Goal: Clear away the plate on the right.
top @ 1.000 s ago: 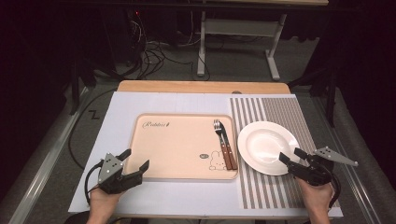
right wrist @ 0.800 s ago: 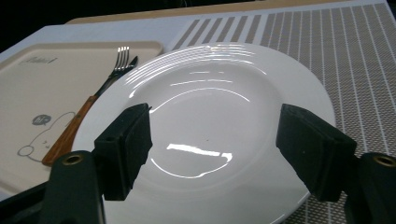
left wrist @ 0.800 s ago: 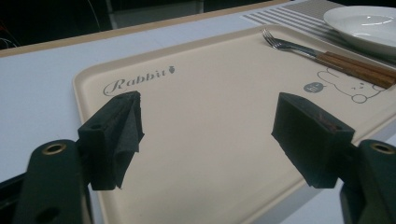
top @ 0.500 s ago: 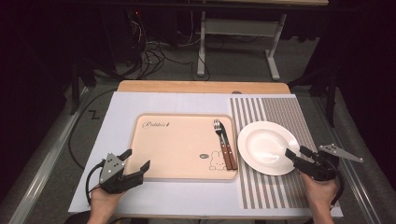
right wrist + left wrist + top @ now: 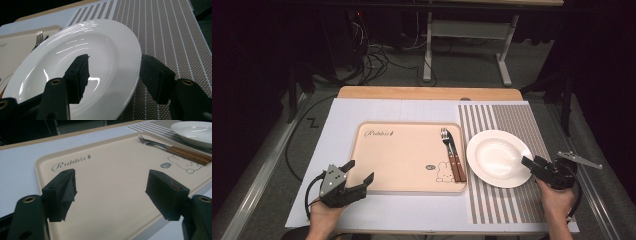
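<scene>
A white plate (image 5: 497,157) (image 5: 100,42) lies on a striped placemat (image 5: 507,117). My right gripper (image 5: 530,161) (image 5: 115,60) is at the plate's right rim, open. One jaw hangs over the plate's inside and the other stands outside the rim; they have just been closing, with the rim between them and untouched. A beige tray (image 5: 402,155) (image 5: 112,152) lettered "Rabbit" carries a fork (image 5: 444,135) (image 5: 147,141) and a knife (image 5: 452,145) with wooden handles at its right side. My left gripper (image 5: 359,171) (image 5: 111,180) rests open at the tray's near left corner with nothing between its jaws.
A white sheet (image 5: 337,125) covers the wooden table (image 5: 427,93) under tray and placemat. Dark floor with cables and a metal frame lies beyond the far edge. The person's hands come in at the near edge.
My right gripper has slid left onto the plate's rim and its jaws have narrowed. The left gripper has stayed put.
</scene>
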